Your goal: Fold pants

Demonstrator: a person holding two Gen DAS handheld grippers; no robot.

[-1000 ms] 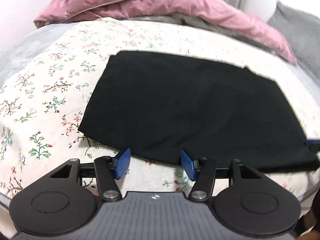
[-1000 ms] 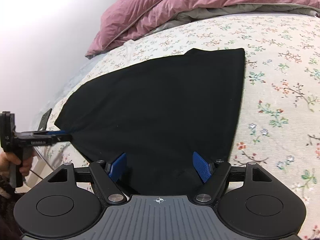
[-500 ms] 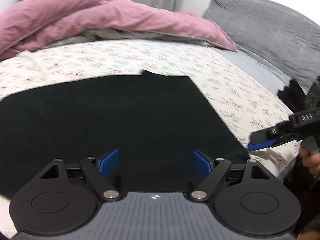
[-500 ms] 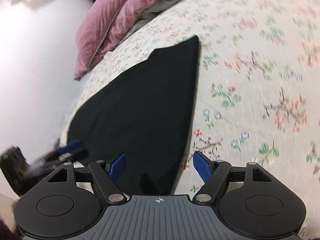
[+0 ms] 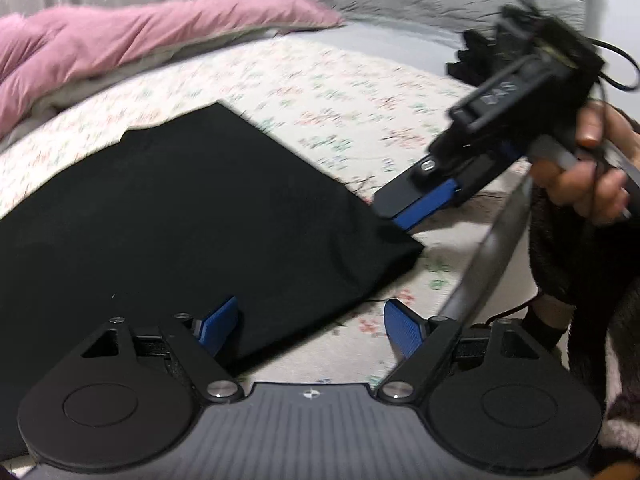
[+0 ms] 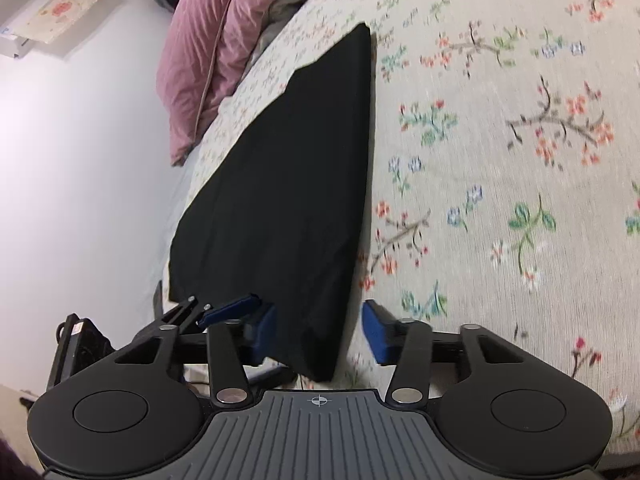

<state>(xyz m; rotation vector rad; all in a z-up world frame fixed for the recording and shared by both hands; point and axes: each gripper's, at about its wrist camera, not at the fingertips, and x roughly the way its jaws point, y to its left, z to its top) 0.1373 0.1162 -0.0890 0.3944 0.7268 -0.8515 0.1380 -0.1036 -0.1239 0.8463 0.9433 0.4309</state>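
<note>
Now I am swinging both grippers to the right-hand end of the black pants (image 5: 192,216), which are lying flat and already folded on the floral bedsheet (image 6: 500,152). My left gripper (image 5: 308,326) is gaping wide and empty at 6 o'clock over their near edge. My right gripper (image 6: 318,330), also open and empty, has moved from mid-hem to straddle the corner, likely readying the next fold.

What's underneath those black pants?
The black pants lie flat on a floral bedsheet, which shows all around them. Whatever lies directly beneath the cloth is covered, so I cannot see it.
</note>
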